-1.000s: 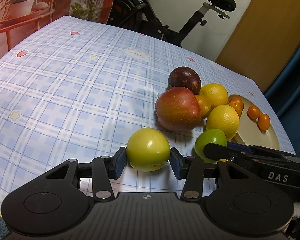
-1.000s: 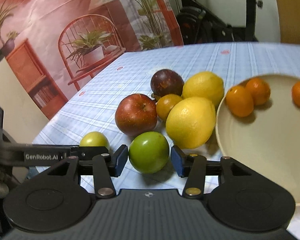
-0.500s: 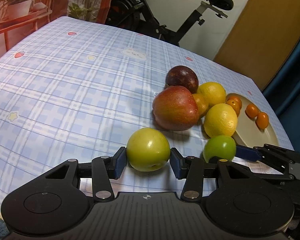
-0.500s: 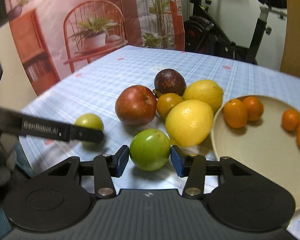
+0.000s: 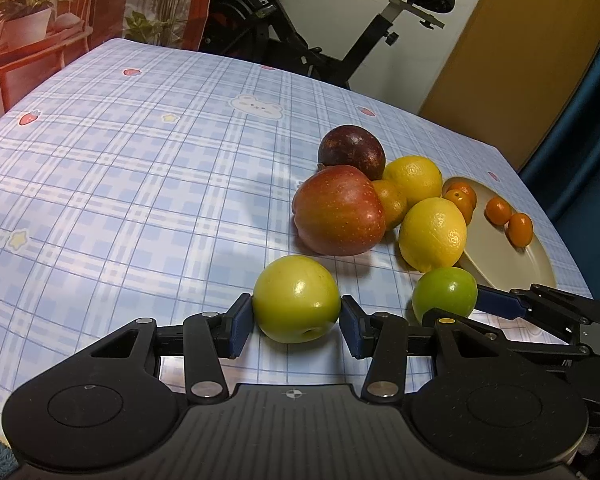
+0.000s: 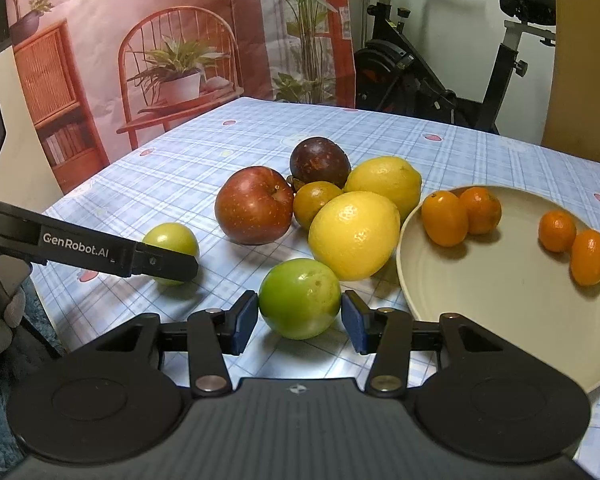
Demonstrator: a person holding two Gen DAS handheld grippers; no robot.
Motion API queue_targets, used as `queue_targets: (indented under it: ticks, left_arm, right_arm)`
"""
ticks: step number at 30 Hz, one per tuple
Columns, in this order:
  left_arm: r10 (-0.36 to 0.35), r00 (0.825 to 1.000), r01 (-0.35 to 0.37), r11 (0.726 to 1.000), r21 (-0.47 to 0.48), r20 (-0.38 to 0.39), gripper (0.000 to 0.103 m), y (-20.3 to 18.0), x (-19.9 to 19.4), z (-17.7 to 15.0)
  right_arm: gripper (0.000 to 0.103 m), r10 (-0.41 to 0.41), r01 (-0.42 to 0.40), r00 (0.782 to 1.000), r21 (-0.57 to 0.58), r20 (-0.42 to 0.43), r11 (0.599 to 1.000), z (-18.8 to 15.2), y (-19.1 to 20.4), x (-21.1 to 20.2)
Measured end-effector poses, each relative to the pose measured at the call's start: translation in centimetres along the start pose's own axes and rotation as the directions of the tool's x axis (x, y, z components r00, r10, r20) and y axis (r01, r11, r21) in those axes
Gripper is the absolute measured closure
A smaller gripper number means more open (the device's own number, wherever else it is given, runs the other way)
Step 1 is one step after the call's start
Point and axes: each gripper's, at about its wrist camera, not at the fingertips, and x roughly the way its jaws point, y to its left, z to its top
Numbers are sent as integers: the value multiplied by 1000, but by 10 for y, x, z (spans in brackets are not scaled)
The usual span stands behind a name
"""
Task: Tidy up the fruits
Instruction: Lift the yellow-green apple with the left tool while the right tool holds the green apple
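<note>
Table (image 5: 140, 184) with blue checked cloth carries a beige plate (image 6: 500, 320) holding four kumquats (image 6: 444, 218). Beside the plate: red apple (image 5: 338, 210), two lemons (image 6: 354, 236). Left gripper (image 5: 296, 320) clamps the yellow-green fruit (image 5: 296, 298); right gripper (image 6: 300, 316) clamps the green fruit (image 6: 300, 298); both fruits rest on the cloth.
</note>
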Motion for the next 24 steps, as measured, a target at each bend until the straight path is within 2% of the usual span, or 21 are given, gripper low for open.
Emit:
queue_targets:
  ticks: [12,24]
  left_arm:
    - [-2,1000,2,1000,1,-1,54,-1,0,0]
    - [6,1000,-6,999,39,17,54,-9,-8,1]
  right_arm:
    - [54,9,-9,1000,15,14,1000,0,-4,-1]
    - [55,19,-20,999,21,48,1000,3,-2,-9]
